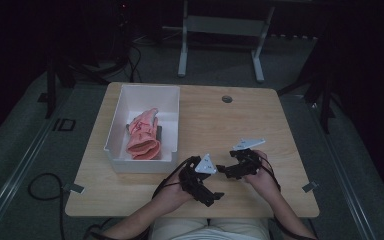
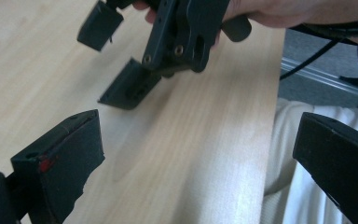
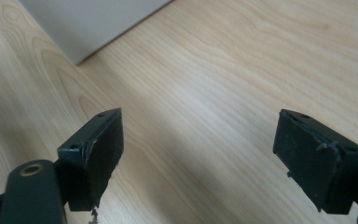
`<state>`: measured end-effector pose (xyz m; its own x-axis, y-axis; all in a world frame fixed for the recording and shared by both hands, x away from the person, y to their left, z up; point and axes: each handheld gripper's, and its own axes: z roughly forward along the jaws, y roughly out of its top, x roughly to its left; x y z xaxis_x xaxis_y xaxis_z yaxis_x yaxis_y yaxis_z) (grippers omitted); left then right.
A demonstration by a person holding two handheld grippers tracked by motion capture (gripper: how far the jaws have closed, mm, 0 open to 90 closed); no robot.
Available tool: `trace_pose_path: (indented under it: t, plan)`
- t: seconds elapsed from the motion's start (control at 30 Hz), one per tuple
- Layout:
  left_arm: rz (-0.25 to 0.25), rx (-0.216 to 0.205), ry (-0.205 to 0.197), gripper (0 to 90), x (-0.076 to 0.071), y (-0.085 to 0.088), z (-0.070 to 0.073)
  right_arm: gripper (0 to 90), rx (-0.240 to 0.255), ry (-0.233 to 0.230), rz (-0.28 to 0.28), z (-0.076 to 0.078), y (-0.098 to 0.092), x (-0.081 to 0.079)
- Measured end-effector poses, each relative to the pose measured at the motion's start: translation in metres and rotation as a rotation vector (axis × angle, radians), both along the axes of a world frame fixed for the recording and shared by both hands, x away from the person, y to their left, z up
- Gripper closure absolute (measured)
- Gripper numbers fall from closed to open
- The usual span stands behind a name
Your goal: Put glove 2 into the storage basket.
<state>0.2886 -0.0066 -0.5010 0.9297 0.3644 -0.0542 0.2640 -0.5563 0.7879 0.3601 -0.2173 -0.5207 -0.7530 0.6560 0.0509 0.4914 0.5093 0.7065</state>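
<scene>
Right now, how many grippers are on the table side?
2. Left gripper near the table's front edge, open; right gripper just beside it, open. Neither holds anything.

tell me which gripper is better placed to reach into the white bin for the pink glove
Probably the left. In the high view the left gripper is on the side of the white bin holding the pink glove; the right gripper is farther right. Both are open and empty.

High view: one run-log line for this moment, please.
left gripper: open, empty, over table | right gripper: open, empty | pink glove: lying in white bin, untouched
</scene>
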Motion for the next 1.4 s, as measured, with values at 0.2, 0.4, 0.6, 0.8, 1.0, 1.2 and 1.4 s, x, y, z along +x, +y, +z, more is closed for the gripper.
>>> trace_pose_path:
  t: [0.2,0.4,0.6,0.8,1.0,1.2,1.4]
  plan:
    - [-0.008,0.015,0.013,1.3,0.001,-0.001,-0.014,16.4,-0.016,-0.024,-0.013,-0.009,-0.006,-0.004]
    - [-0.032,0.015,0.019,1.3,0.000,-0.002,-0.028,16.5,-0.045,-0.048,-0.023,-0.018,-0.009,-0.007]
    - [-0.049,0.028,-0.008,1.3,-0.003,-0.002,-0.036,16.5,-0.051,-0.060,-0.023,-0.025,-0.013,-0.011]
    - [-0.048,0.037,-0.010,1.3,-0.004,-0.003,-0.045,16.5,-0.035,-0.075,-0.034,-0.030,-0.019,-0.013]
    - [-0.047,0.045,-0.004,1.3,-0.002,0.000,-0.052,16.4,-0.045,-0.093,-0.040,-0.037,-0.024,-0.014]
    - [-0.045,0.068,-0.023,1.3,-0.003,0.001,-0.060,16.4,-0.031,-0.117,-0.044,-0.041,-0.027,-0.016]
    - [-0.045,0.114,-0.046,1.2,-0.004,0.000,-0.064,16.4,-0.038,-0.130,-0.051,-0.043,-0.032,-0.016]
